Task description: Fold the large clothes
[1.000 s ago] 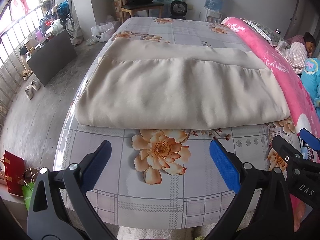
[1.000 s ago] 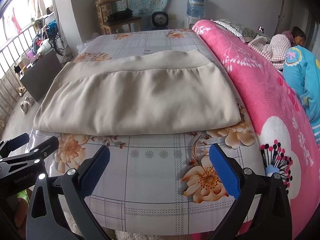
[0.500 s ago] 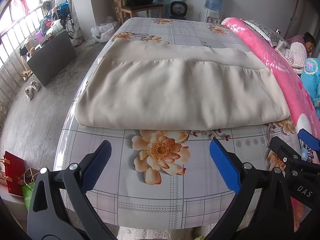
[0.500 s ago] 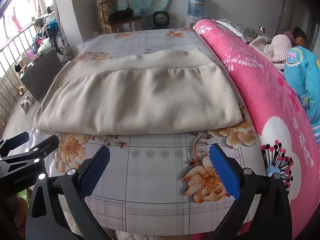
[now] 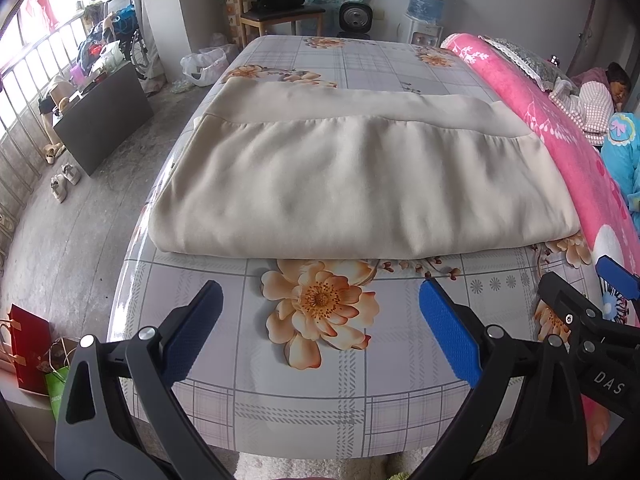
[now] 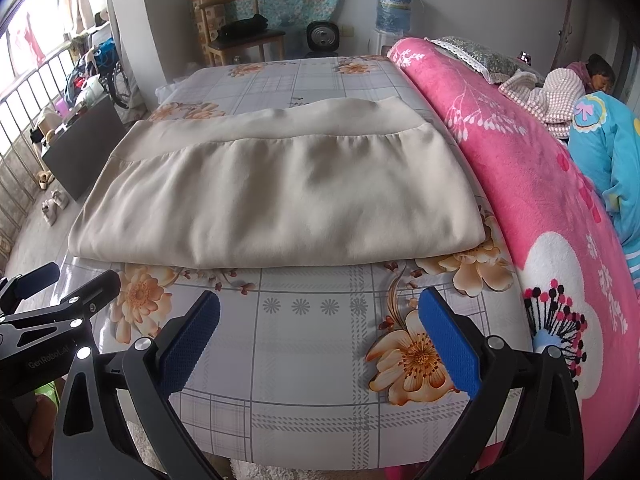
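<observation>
On the bed (image 5: pixel 352 400), a folded beige garment (image 5: pixel 360 184) (image 6: pixel 280 200) lies flat on the floral checked sheet, its near folded edge parallel to the bed's front edge. Left gripper (image 5: pixel 320 332), released with jaws spread wide, hovers in front of the garment, apart from it, over a printed flower. Right gripper (image 6: pixel 320 332), likewise released and empty, hangs beside it, before the garment's right half. Pink blanket (image 6: pixel 540 200) borders the garment's right side.
</observation>
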### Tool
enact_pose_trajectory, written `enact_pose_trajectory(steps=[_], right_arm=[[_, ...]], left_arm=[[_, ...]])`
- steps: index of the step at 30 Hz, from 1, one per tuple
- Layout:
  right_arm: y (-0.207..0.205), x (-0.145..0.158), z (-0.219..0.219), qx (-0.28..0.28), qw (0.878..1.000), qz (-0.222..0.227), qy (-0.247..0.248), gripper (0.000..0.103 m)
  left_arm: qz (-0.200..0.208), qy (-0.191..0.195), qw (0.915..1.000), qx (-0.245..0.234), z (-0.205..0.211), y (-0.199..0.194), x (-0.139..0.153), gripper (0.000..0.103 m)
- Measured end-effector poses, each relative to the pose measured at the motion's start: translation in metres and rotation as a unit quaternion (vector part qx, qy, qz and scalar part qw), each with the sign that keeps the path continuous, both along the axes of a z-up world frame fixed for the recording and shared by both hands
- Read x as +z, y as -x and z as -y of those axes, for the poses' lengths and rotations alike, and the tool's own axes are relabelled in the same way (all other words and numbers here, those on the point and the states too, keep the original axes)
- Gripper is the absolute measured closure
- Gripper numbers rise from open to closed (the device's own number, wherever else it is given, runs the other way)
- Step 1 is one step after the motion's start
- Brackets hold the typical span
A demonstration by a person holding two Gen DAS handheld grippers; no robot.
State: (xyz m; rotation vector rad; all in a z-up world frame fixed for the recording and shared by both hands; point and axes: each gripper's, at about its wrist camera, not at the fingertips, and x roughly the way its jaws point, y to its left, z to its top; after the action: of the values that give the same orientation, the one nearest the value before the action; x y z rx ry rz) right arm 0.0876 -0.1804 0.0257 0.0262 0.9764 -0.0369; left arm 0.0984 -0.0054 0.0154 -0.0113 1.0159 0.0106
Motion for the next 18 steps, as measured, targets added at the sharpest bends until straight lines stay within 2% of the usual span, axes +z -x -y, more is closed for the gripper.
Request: enact_pose_trajectory(steps=[18], right_arm=[[-0.0003, -0.0007, -0.0013, 0.007, 1.000, -0.002, -0.001, 0.006]], left_arm=[[0.000, 0.001, 1.0000, 0.001, -0.0007, -0.0003, -0.0001, 0.008]])
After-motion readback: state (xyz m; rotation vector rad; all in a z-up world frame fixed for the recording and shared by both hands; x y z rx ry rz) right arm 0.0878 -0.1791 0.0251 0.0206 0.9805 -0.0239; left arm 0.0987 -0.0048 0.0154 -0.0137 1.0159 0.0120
